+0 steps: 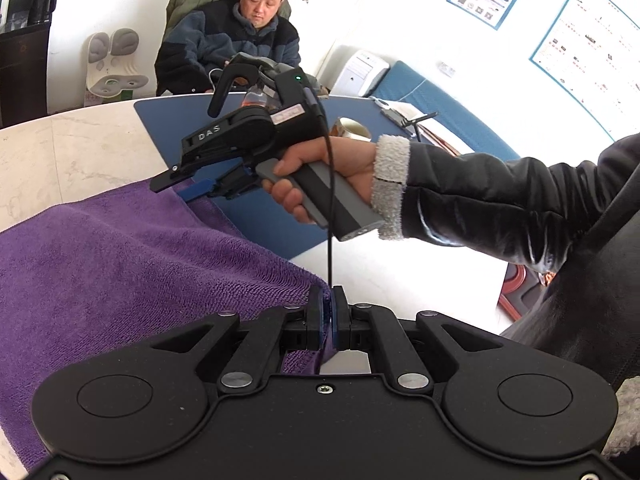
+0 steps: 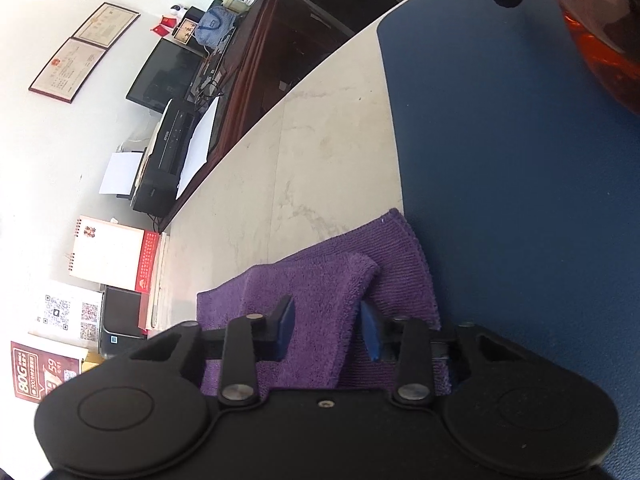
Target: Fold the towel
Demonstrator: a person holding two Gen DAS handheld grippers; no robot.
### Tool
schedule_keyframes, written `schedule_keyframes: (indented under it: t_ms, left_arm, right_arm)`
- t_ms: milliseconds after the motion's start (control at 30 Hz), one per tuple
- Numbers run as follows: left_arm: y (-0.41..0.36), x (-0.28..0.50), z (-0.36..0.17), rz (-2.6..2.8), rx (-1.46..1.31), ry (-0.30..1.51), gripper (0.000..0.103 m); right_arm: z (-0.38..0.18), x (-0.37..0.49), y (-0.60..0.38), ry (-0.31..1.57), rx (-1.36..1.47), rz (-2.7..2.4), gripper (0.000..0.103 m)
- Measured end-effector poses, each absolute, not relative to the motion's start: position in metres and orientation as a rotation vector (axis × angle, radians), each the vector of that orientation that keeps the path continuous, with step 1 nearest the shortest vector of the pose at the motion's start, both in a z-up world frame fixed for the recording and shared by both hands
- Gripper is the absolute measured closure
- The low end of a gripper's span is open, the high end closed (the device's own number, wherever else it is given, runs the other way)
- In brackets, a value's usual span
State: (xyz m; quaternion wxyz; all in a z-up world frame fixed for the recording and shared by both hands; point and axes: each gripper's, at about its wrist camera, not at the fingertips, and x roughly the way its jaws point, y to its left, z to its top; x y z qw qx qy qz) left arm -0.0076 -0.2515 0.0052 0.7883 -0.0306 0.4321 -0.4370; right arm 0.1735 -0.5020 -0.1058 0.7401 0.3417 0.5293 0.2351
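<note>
A purple towel (image 1: 140, 260) lies spread over the pale marble table (image 1: 80, 152) and the edge of a blue mat (image 1: 256, 216). My left gripper (image 1: 329, 312) is shut on the towel's near corner and holds it lifted. At the far corner, a hand (image 1: 340, 168) holds my right gripper (image 1: 184, 186). In the right wrist view a raised flap of the towel (image 2: 320, 292) stands between the blue pads (image 2: 370, 332) of the right gripper (image 2: 328, 328). The jaws are apart there and do not visibly pinch the flap.
A person (image 1: 236, 36) sits behind the table's far edge. A glass vessel with reddish content (image 2: 600, 40) stands on the blue mat (image 2: 520, 200) just beyond the right gripper. A roll (image 1: 352, 128) and papers lie at the right. A desk with a printer (image 2: 172, 148) stands past the table (image 2: 312, 140).
</note>
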Motion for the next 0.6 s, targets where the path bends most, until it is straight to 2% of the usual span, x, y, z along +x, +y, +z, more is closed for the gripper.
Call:
schedule_keyframes:
  t_ms: [33,133,367,600]
  left_arm:
    - [-0.252,-0.008,0.005,-0.945,-0.068,0.932,0.1]
    - [-0.252,-0.01,0.006,-0.952,-0.069,0.93,0.1]
    - [-0.247,-0.013,0.026,-1.004,-0.08,0.868,0.1]
    - [-0.26,-0.008,0.012,-1.042,-0.095,0.911,0.099]
  right_arm:
    - [-0.105,0.175,-0.5,1.154,0.722,0.52,0.093]
    - [-0.095,0.176,-0.496,1.112,0.623,0.525,0.098]
    - [-0.043,0.182,-0.492,0.976,0.434,0.595,0.098]
    - [-0.047,0.187,-0.502,1.015,0.289,0.549,0.098]
